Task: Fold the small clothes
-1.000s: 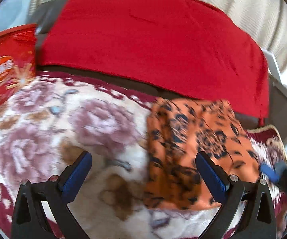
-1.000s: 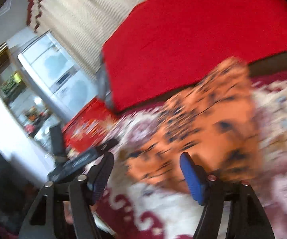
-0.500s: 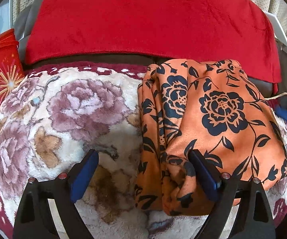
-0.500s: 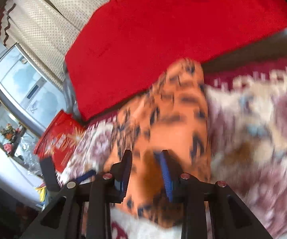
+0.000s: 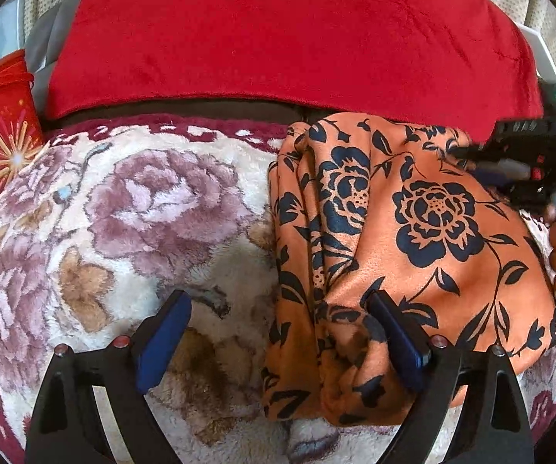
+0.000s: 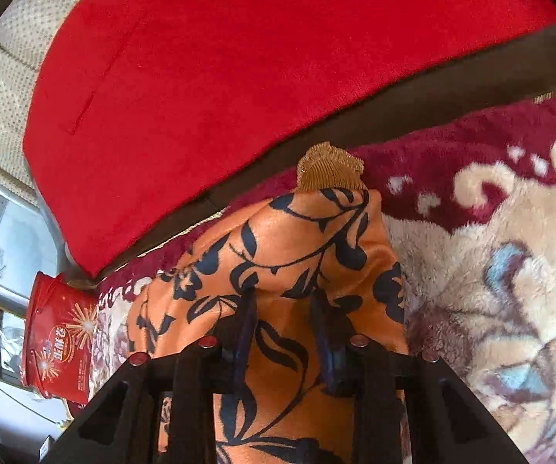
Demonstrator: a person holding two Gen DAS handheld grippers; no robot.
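Right gripper (image 6: 283, 332) fingers clamped on orange black-floral fabric garment (image 5: 413, 255); left gripper (image 5: 278, 344) fingers apart, straddling its 6 o'clock edge. Close left on edge, then fold evenly.

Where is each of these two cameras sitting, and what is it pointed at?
Left wrist: on the left gripper, facing the orange black-flowered cloth on the floral plush blanket; its open fingers show.
Right wrist: on the right gripper, fingers closed on that cloth.
Shared: cloth, blanket, red fleece cover, red printed tin.
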